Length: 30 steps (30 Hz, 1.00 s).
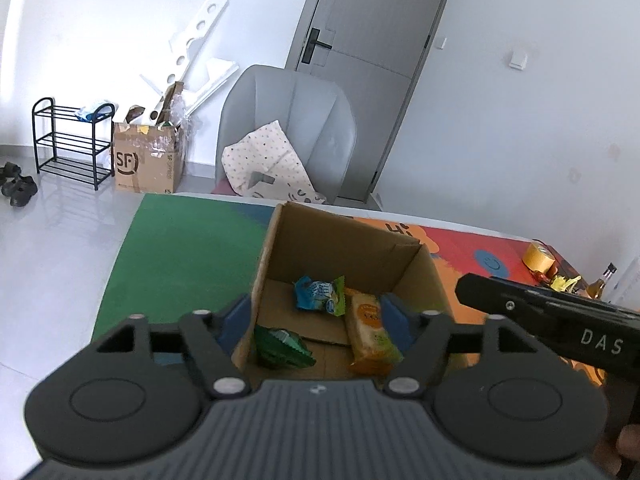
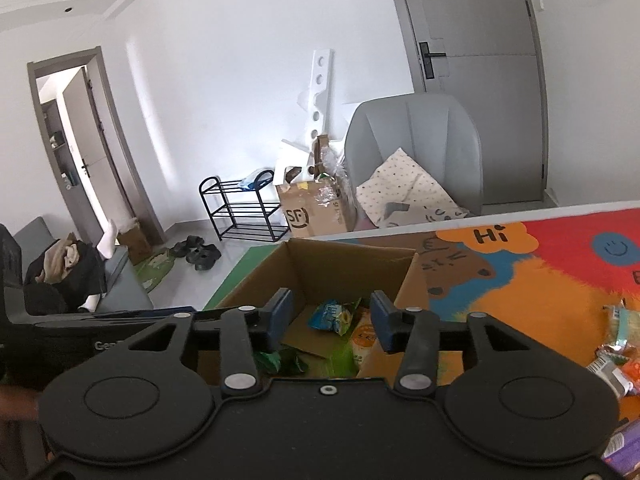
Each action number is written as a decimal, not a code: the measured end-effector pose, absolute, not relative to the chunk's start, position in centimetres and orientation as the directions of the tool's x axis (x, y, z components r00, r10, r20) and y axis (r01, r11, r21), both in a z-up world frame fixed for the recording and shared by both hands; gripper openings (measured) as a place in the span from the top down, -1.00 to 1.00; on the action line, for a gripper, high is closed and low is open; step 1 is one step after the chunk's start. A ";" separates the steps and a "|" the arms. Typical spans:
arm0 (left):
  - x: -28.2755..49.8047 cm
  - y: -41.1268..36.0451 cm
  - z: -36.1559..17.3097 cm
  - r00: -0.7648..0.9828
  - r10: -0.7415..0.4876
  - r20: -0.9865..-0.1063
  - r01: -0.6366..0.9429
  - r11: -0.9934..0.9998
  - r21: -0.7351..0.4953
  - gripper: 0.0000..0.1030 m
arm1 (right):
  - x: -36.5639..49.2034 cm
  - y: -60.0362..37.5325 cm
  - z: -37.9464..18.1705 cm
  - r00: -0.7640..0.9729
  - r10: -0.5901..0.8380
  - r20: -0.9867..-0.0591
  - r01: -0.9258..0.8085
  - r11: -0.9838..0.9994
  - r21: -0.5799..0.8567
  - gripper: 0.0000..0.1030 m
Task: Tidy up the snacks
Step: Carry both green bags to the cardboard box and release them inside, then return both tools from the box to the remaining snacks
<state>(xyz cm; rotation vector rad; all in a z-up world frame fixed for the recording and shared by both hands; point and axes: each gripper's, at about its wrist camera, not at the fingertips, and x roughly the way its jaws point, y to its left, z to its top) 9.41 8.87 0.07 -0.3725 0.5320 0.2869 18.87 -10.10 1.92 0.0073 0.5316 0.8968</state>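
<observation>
An open cardboard box (image 1: 352, 240) stands on the colourful mat. Inside lie a blue-green snack packet (image 1: 320, 290), an orange-yellow packet (image 1: 370, 324) and a dark green packet (image 1: 280, 346). My left gripper (image 1: 314, 320) is open and empty, its jaws astride the box's near left wall. My right gripper (image 2: 330, 320) is open and empty above the same box (image 2: 340, 264), where the blue-green packet (image 2: 334, 316), the orange packet (image 2: 362, 340) and the green packet (image 2: 278, 360) show between its fingers. The right gripper's body also shows in the left wrist view (image 1: 552, 320).
Several loose snack packets (image 2: 616, 344) lie on the mat (image 2: 540, 288) at the right. A yellow tape roll (image 1: 540, 258) and a bottle (image 1: 600, 282) stand at the far right. Behind the table are a grey chair (image 1: 288, 128), an SF carton (image 1: 148, 160) and a shoe rack (image 1: 72, 140).
</observation>
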 end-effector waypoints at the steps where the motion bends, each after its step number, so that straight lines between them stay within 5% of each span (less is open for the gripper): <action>1: 9.3 8.7 0.1 0.826 0.171 -0.536 -0.359 0.894 -0.268 -0.53 | 18.9 -10.4 1.9 0.507 0.742 -0.439 -0.735 0.638 0.230 -0.01; 11: 9.7 6.9 0.4 0.834 0.173 -0.524 -0.345 0.905 -0.251 -0.75 | 18.7 -13.7 1.2 0.560 0.698 -0.446 -0.677 0.696 0.239 -0.25; 25: 10.2 2.4 0.7 0.848 0.143 -0.511 -0.284 0.936 -0.209 -0.94 | 18.1 -19.2 0.9 0.646 0.636 -0.422 -0.599 0.765 0.237 -1.00; 30: 10.4 0.6 0.8 0.851 0.125 -0.510 -0.253 0.948 -0.190 -0.98 | 18.1 -21.5 0.5 0.671 0.612 -0.419 -0.560 0.788 0.255 -1.00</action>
